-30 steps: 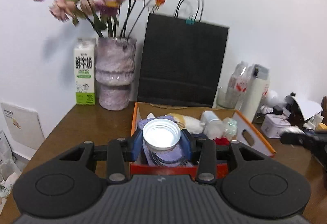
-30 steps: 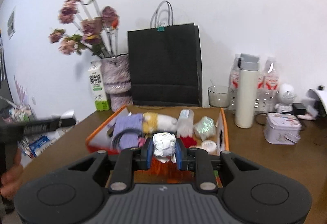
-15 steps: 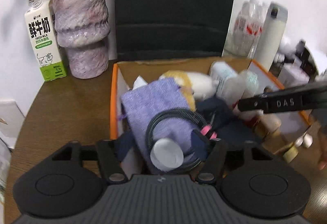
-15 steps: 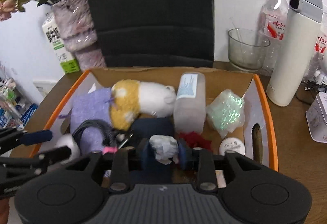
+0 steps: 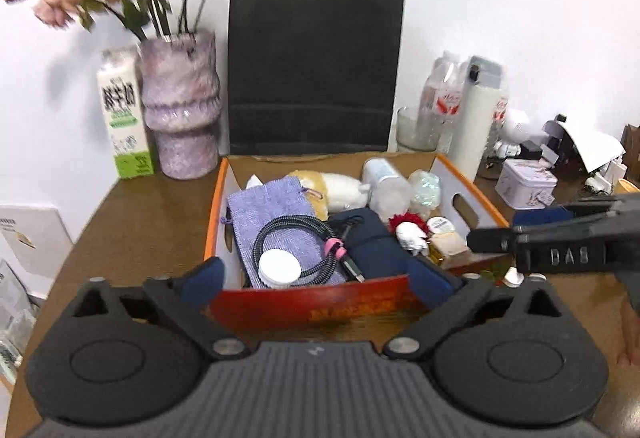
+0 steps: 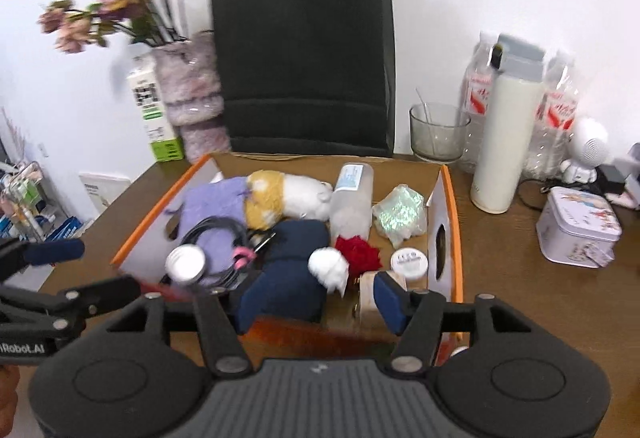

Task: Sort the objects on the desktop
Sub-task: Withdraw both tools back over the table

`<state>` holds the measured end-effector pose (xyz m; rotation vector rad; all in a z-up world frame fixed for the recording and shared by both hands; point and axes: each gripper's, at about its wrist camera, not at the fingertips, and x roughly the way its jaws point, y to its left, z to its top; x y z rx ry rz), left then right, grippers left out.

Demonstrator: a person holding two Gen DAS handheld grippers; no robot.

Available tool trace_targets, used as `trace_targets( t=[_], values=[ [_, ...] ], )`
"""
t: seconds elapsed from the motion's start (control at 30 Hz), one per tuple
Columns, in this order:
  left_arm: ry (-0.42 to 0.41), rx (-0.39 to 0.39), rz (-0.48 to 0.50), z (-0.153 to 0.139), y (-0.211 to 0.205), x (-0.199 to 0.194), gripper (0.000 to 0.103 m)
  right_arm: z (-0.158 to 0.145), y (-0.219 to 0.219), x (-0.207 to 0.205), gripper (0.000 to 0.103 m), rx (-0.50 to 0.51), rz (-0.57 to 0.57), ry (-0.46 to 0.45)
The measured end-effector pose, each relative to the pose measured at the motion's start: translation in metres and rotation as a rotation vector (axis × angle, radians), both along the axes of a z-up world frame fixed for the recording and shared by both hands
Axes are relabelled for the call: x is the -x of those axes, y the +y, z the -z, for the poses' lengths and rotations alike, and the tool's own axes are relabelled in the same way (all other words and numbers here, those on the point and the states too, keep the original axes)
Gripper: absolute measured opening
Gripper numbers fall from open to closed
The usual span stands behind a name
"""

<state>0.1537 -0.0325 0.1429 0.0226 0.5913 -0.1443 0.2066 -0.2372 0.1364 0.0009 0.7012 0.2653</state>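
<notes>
- Left gripper (image 5: 320,278): jaws spread wide, nothing between the blue pads (image 5: 202,274); it hangs level over the desk's front edge, pointing toward the back.
- Right gripper (image 6: 316,304): jaws parted, pads (image 6: 390,298) bare, nothing held; it also points toward the back.
- Each gripper shows at the side of the other's view, left one at the left, right one at the right.

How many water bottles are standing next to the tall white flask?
2 that I can see. One water bottle stands left of the white flask, partly behind it; the other water bottle stands on its right. More could be hidden behind the flask.
</notes>
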Motion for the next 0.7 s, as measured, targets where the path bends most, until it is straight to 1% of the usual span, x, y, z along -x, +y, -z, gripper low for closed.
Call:
trace_targets(
  t=[0.07,0.13,0.23,0.27,0.33,0.43,0.5,0.57,0.63,0.7],
  values=[
    [-0.034,-0.01,-0.009,-0.003,-0.005,0.023,0.103,-0.002,-0.001,0.029,0.069,0.009,-0.003,-0.046],
    [-0.064,-0.017,-0.017,-0.004,-0.01,0.046,0.103,0.0,-0.002,0.058,0.07,0.015,0.003,-0.087],
    [-0.076,-0.018,-0.021,0.001,-0.015,0.078,0.103,0.009,-0.003,0.101,0.073,0.021,0.02,-0.123],
    [-0.075,-0.008,-0.024,0.005,-0.015,0.09,0.103,0.014,-0.004,0.116,0.076,0.017,0.023,-0.122],
    [-0.059,0.02,-0.024,0.02,-0.015,0.115,0.103,0.025,-0.005,0.143,0.079,-0.003,0.028,-0.12],
    [-0.018,0.02,-0.03,0.044,-0.013,0.147,0.103,0.048,-0.004,0.183,0.08,-0.019,0.031,-0.092],
    [0.011,0.022,-0.061,0.058,-0.009,0.165,0.103,0.061,0.0,0.208,0.08,0.005,0.032,-0.093],
    [0.036,0.031,-0.074,0.073,-0.005,0.184,0.103,0.068,0.0,0.232,0.08,0.006,0.034,-0.111],
    [0.037,0.002,-0.094,0.085,-0.002,0.2,0.103,0.074,-0.001,0.253,0.08,0.004,0.052,-0.124],
    [0.034,-0.046,-0.101,0.096,-0.002,0.213,0.103,0.079,-0.002,0.27,0.08,0.005,0.069,-0.14]
  ],
)
